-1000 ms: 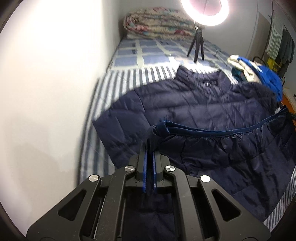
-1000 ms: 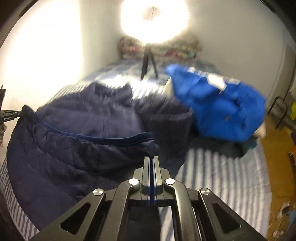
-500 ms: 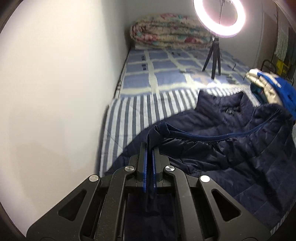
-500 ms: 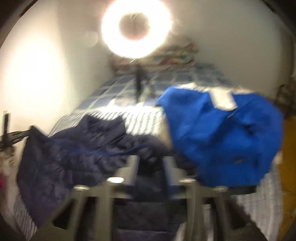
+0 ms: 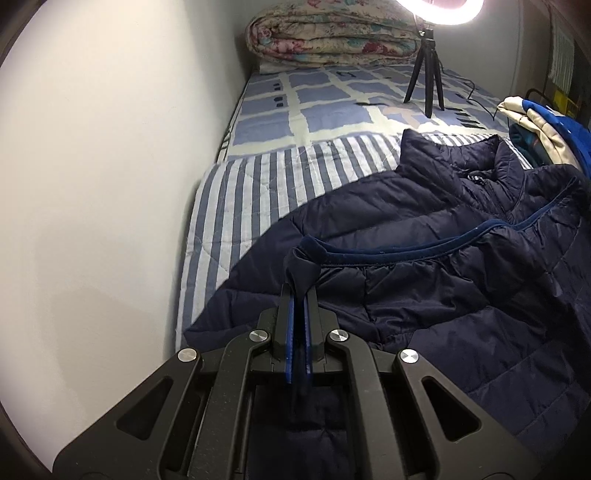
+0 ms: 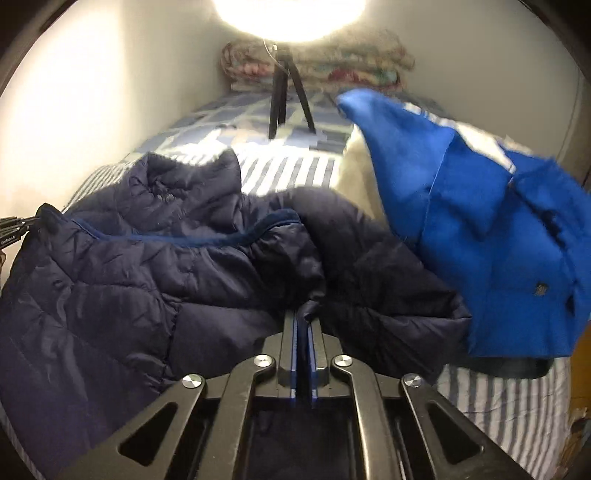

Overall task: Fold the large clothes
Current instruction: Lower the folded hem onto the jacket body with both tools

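Note:
A dark navy quilted jacket (image 5: 424,295) lies on the striped bed sheet (image 5: 251,192), collar toward the far end. Its hem with the blue trim is folded up over the body toward the collar. My left gripper (image 5: 299,291) is shut on the hem's left corner, and fabric bunches out between its fingertips. My right gripper (image 6: 304,317) is shut on a bunched fold of the jacket (image 6: 129,288) at the hem's right end. In the right wrist view the left gripper (image 6: 14,229) shows at the far left edge, holding the hem.
A bright blue garment (image 6: 480,229) lies heaped on the bed just right of the jacket, on pale clothes (image 5: 524,118). A ring light tripod (image 5: 424,74) stands on the checked sheet beyond. A rolled floral quilt (image 5: 332,33) lies at the head. A white wall (image 5: 92,184) runs along the left.
Both grippers carried the hem forward and down over the jacket toward its collar. Half a second ago the right jaws stood apart around fabric; now they are shut on it again.

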`<state>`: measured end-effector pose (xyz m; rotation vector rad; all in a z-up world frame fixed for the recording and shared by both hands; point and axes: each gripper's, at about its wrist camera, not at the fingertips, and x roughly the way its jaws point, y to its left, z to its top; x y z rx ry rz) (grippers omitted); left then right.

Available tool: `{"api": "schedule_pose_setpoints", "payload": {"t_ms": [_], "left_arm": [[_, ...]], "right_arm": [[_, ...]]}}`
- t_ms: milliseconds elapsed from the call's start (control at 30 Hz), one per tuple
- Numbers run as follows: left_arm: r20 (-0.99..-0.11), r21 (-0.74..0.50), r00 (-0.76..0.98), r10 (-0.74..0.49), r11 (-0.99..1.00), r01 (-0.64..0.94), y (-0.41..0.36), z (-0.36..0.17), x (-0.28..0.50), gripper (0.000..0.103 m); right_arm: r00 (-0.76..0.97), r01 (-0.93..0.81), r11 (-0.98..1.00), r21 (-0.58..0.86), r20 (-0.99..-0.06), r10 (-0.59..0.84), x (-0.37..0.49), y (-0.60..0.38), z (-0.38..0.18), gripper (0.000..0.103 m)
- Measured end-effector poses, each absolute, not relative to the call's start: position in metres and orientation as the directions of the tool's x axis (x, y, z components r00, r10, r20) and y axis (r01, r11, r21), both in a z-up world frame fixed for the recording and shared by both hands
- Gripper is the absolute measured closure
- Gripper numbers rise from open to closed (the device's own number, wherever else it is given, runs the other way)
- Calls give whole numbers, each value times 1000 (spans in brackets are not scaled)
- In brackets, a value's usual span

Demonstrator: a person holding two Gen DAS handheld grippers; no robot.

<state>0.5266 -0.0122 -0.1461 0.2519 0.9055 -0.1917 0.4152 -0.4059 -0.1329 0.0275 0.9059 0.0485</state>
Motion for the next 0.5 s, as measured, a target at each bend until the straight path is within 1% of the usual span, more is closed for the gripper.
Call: {"api": "schedule_pose_setpoints", "payload": {"t_ms": [67,200,333,433,500], "left_arm": [[-782,138,621,-61,954,267,-11,-138,530,101],[-751,134,657,-69,958,254,-10,-119,544,101],[-721,143,690,-60,962,234,-16,-105,573,101],[-725,122,687,-56,971,207,-23,-109,601,101],[-729,133,684,-36,972,193,-30,-117,618,101]], "right_arm": [[663,-19,999,43,-747,45,411,-410,-114,102],[739,25,999,-22,-673,-33,417,-421,-80,103],[739,77,994,-79,-665,-110,448,-430,-76,103],[718,114,983,-145,-672,-182,471,-430,-89,103],[700,127,974,-188,-679,-222,483,-426,-100,103]]}}
